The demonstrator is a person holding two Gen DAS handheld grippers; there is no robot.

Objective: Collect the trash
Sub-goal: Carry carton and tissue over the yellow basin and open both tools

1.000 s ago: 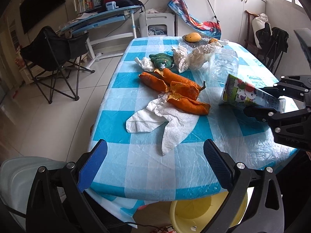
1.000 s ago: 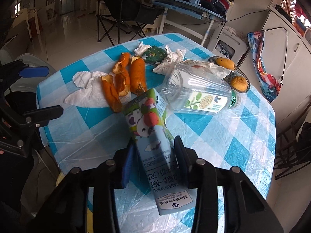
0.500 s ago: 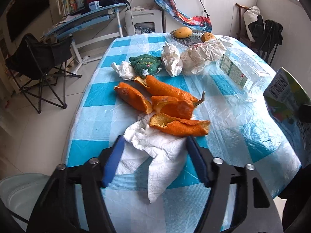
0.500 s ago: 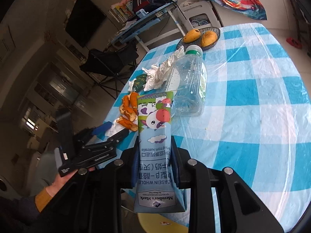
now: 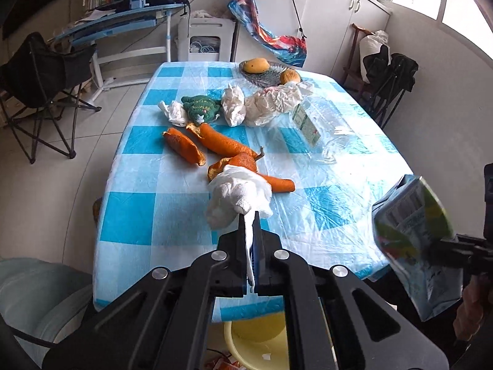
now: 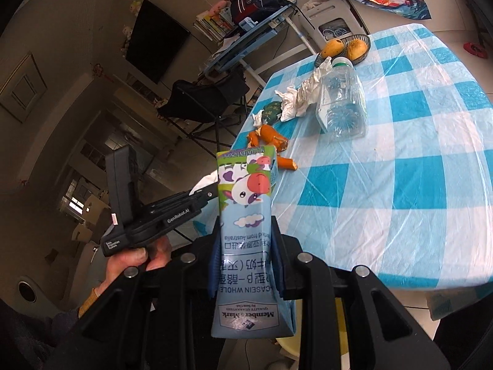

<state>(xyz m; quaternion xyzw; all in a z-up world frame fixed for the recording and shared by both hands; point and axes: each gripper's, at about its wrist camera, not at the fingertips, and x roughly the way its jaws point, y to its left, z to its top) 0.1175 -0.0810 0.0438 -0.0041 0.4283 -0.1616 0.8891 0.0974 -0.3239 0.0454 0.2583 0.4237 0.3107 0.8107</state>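
1. With both hands loaded, my left gripper (image 5: 250, 246) has its fingers clamped shut on a white paper towel (image 5: 238, 199); the towel bunches just ahead of the tips, lower centre of the left wrist view, lifted off the tabletop (image 5: 154, 212).
2. My right gripper (image 6: 246, 265) has its fingers closed on a milk carton (image 6: 246, 237), pads pressing both sides, carton upright in the bottom centre of the right wrist view. Same carton shows blurred at the right edge of the left view.
3. Orange peels (image 5: 222, 145) lie mid-frame on the tabletop, one piece touching the towel's far end.
4. Crumpled tissues (image 5: 271, 101) and a green knitted toy (image 5: 201, 108) sit beyond the peels, upper centre.
5. A clear plastic bottle (image 6: 342, 101) lies on its side, upper centre-right in the right view, just beside the tissues.
6. A yellow bin (image 5: 258, 336) shows under the tabletop edge, bottom centre of the left view.
7. My left hand (image 6: 138, 259) is visible on its gripper's handle, lower left of the right view.
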